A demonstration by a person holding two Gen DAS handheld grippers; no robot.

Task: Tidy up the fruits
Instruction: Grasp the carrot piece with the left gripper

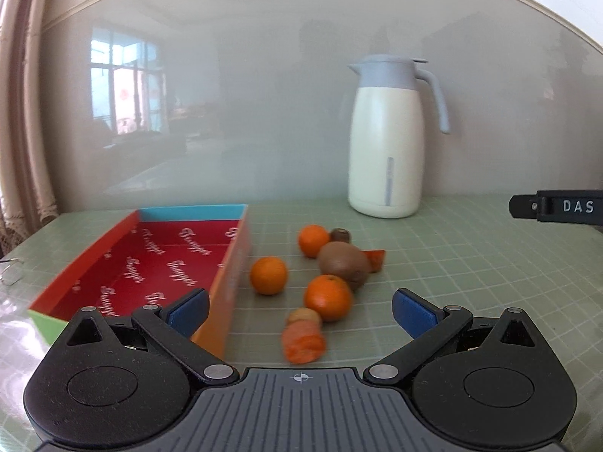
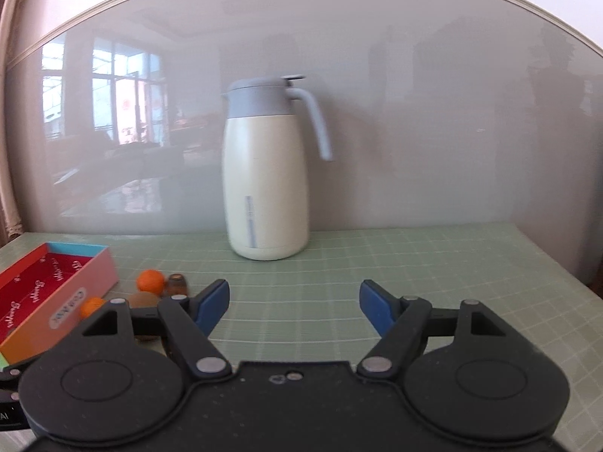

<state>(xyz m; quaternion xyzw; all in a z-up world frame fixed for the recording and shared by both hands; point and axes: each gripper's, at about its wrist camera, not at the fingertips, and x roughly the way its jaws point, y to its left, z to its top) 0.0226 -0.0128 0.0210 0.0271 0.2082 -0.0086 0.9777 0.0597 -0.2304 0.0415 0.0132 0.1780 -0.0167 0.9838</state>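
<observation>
Both tools empty, left gripper (image 1: 299,310) and right gripper (image 2: 294,307) spread apart; fruit cluster at frame centre beside empty red box (image 1: 158,263), so best centre on nearest orange (image 1: 328,297), avoiding the kiwi (image 1: 343,266) touching behind.

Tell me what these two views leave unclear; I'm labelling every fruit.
- Left wrist view: orange chunk nearest the open left gripper is motion-blurred, kind unclear.
- Right wrist view: large brown kiwi and one orange mandarin partly hidden behind the open right gripper.
</observation>
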